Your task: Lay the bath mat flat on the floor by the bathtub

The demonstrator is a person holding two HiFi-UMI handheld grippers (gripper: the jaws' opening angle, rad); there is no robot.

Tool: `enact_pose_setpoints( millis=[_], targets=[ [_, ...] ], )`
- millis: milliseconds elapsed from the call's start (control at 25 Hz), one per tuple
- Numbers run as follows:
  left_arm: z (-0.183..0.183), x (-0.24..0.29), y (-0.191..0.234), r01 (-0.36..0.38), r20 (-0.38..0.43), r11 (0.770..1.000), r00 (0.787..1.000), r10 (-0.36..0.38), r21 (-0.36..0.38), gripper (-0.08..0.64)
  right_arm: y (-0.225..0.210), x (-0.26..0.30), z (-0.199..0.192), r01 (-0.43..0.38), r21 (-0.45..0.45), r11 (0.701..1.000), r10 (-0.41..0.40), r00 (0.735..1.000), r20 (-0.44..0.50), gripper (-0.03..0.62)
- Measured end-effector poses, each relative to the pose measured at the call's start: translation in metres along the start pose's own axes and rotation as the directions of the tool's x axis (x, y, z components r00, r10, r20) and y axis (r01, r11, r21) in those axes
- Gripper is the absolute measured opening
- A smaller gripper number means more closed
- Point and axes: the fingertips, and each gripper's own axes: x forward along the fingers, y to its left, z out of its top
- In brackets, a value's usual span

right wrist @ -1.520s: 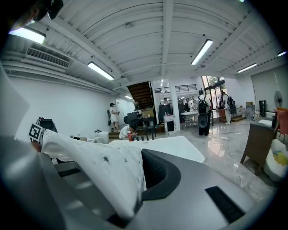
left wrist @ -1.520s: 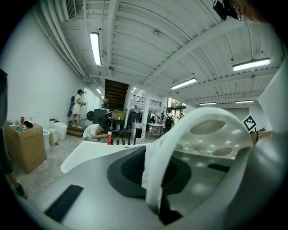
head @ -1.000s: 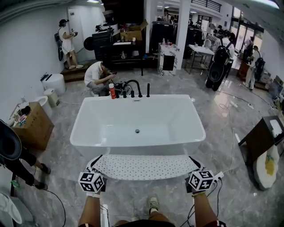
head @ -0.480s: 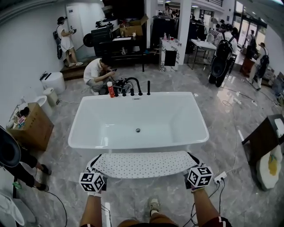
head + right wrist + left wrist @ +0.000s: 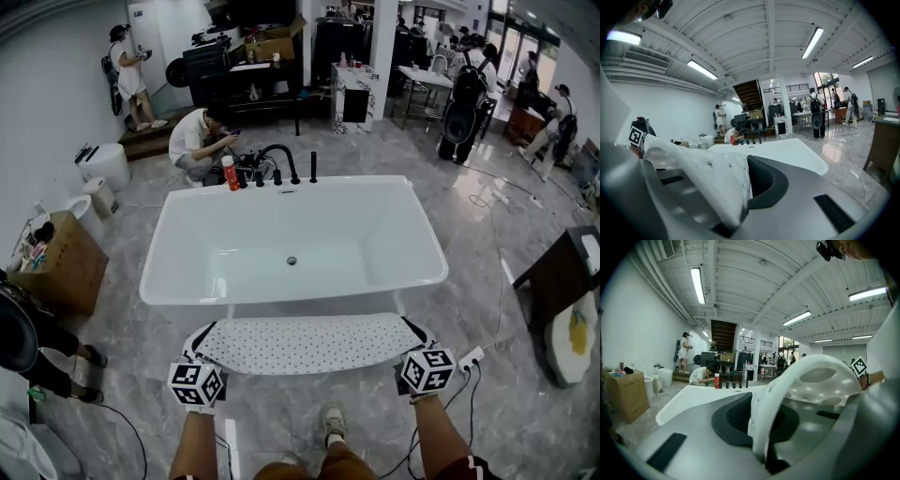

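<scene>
A white bath mat (image 5: 305, 343) dotted with small holes hangs stretched between my two grippers, just in front of the white bathtub (image 5: 292, 246) and above the marble floor. My left gripper (image 5: 197, 360) is shut on the mat's left corner, and the mat (image 5: 806, 385) curls up out of its jaws in the left gripper view. My right gripper (image 5: 415, 348) is shut on the right corner, where the mat (image 5: 708, 180) drapes over its left jaw. The person's shoe (image 5: 325, 429) stands below the mat.
A black faucet and a red bottle (image 5: 227, 172) stand at the tub's far rim. A cardboard box (image 5: 52, 261) sits at left, a dark cabinet (image 5: 558, 277) at right. A power strip and cables (image 5: 473, 356) lie on the floor by my right gripper. People work in the background.
Both grippers have come down with the mat stretched between them. The tub has shifted upward in the head view as the view tilts lower.
</scene>
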Motion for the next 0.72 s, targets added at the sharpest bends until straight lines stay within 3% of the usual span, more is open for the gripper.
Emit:
enact_pose_setpoints(
  millis=[280, 720],
  targets=[
    [-0.038, 0.004, 0.011, -0.01, 0.008, 1.0, 1.0, 0.01, 0.027, 0.025, 0.004, 0.006, -0.049, 0.002, -0.013, 1.0, -0.002, 1.0, -0.007, 0.029],
    [-0.137, 0.041, 0.03, 0.014, -0.001, 0.999, 1.0, -0.014, 0.035, 0.025, -0.01, 0.054, -0.142, 0.033, 0.006, 0.999, -0.033, 0.999, -0.01, 0.029]
  ],
)
